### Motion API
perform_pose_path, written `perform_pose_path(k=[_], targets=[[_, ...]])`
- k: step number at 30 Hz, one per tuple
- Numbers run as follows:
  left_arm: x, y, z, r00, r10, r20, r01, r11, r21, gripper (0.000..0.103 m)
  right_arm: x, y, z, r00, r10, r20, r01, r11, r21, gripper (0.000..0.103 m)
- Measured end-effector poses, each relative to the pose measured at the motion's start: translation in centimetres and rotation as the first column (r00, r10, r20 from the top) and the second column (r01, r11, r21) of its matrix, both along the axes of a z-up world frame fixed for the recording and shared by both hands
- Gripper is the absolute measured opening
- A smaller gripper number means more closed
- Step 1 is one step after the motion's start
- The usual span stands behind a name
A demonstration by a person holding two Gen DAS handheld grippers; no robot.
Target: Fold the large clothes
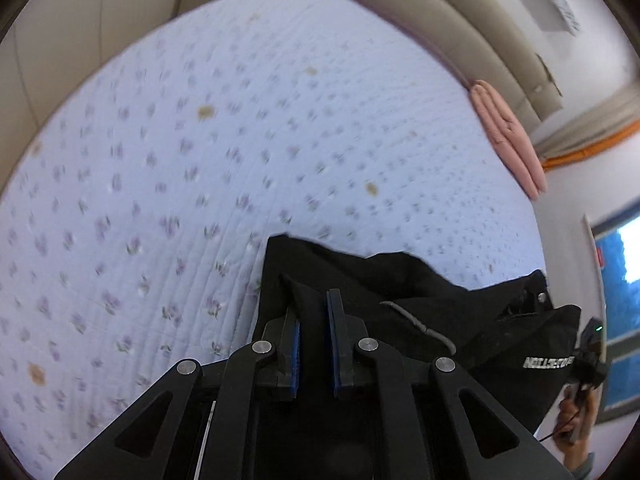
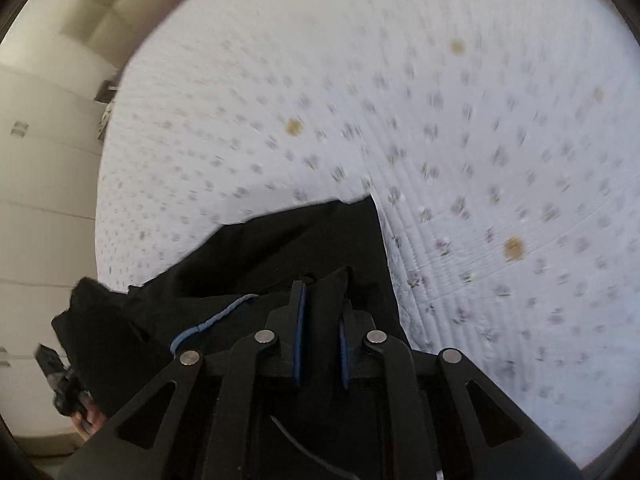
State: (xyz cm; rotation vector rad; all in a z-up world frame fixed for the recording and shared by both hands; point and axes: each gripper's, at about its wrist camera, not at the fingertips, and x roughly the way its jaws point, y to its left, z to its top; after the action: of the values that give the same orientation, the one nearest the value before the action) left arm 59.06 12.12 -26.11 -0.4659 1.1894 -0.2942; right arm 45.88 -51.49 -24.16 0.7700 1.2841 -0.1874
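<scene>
A black garment [image 1: 420, 292] with a grey drawstring [image 1: 424, 322] and white lettering hangs between both grippers above the bed. My left gripper [image 1: 312, 292] is shut on one edge of the black garment. In the right wrist view the same garment [image 2: 288, 248] shows a bluish drawstring [image 2: 212, 320]. My right gripper [image 2: 324, 284] is shut on the other edge. The other gripper shows at the right edge of the left wrist view [image 1: 588, 356] and at the lower left of the right wrist view [image 2: 60, 380].
A white quilted bed cover [image 1: 240, 140] with small purple flowers and tan spots fills both views [image 2: 440, 120]. A folded pink blanket [image 1: 508, 136] lies at the bed's far right. A beige headboard [image 1: 460, 28], a window [image 1: 624, 280] and white cabinets [image 2: 40, 160] surround the bed.
</scene>
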Motion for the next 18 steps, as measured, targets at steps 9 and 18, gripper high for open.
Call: perform_pose_path(k=[9,18], targets=[[-0.5,1.6,6.2,0.999,-0.042,-0.002,0.042,0.999,0.004,0.019,0.4,-3.9,-0.3,1.000,0.029,0.010,-0.030,0.977,0.212,0.037],[-1.8,4.6,11.5,0.988,0.017,0.156,-0.026,0.998,0.056,0.074,1.5,-2.3,4.0,0.955,0.269,0.123,-0.264,0.963,-0.053,0.066]])
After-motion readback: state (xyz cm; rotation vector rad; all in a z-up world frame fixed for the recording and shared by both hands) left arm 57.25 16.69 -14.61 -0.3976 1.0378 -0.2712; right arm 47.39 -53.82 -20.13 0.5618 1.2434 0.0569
